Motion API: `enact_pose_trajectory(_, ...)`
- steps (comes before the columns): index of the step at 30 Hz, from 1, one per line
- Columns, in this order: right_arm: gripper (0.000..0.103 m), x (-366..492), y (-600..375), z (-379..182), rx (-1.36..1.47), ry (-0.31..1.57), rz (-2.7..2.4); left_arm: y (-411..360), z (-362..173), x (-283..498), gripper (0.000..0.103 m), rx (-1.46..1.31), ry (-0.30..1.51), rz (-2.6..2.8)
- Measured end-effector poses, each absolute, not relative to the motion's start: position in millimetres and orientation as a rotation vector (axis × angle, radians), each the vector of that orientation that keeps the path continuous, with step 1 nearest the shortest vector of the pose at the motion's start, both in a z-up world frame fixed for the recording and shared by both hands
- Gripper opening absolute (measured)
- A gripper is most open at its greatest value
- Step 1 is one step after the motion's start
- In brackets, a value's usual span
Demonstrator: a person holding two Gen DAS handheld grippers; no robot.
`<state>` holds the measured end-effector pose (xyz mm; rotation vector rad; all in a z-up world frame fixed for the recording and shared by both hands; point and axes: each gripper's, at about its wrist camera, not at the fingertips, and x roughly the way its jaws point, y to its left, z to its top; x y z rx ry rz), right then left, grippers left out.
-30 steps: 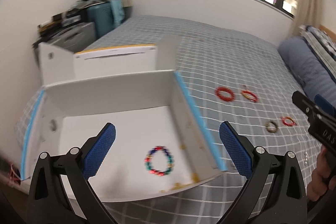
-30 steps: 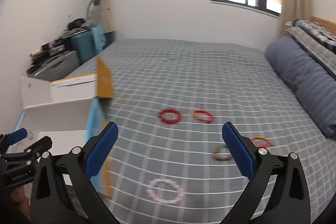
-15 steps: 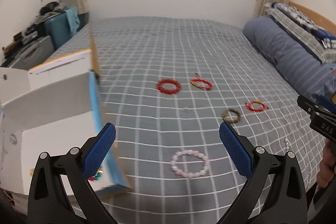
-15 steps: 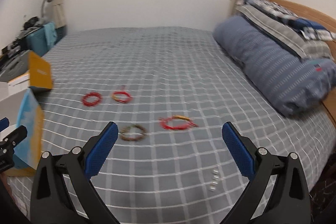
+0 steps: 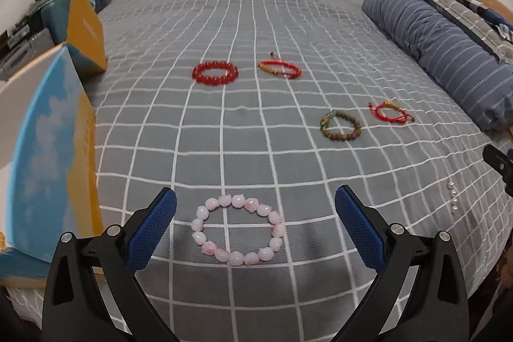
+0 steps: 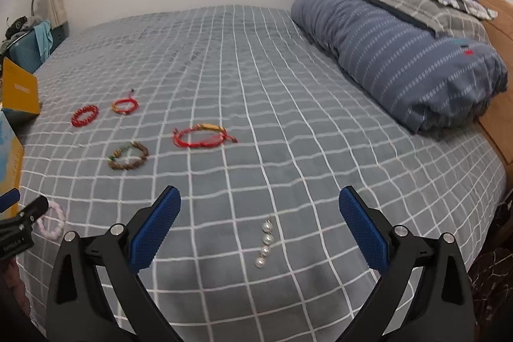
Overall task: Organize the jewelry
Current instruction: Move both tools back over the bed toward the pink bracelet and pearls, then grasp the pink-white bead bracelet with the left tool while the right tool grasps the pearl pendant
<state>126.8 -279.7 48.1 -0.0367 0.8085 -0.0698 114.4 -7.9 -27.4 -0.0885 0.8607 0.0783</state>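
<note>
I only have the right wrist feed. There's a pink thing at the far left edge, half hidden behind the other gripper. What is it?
Observer: A full ring of pale pink beads, the pink bracelet, lying flat on the bedspread. The open left gripper frames it without touching.
Operator: And the box at my left edge, I see only a corner?
Observer: The left wrist view shows the box has a tall blue sky-print side, close beside the left gripper.
Operator: Anything I'm lined up on?
Observer: Your right gripper is open, with the pearl string lying between its fingers; the left view shows the string near the bed's edge.
</note>
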Motion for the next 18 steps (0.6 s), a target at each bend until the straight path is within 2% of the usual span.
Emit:
enact_pose_trajectory(10,0.079,137,-294,-8,0.007,0.946,-0.087,1,-54,117,0.097,-0.061,0.892,0.09)
enact_pose_trajectory(18,0.076,144,-295,-30,0.015,0.997,-0.092,6,-71,121,0.097,-0.08,0.933,0.085)
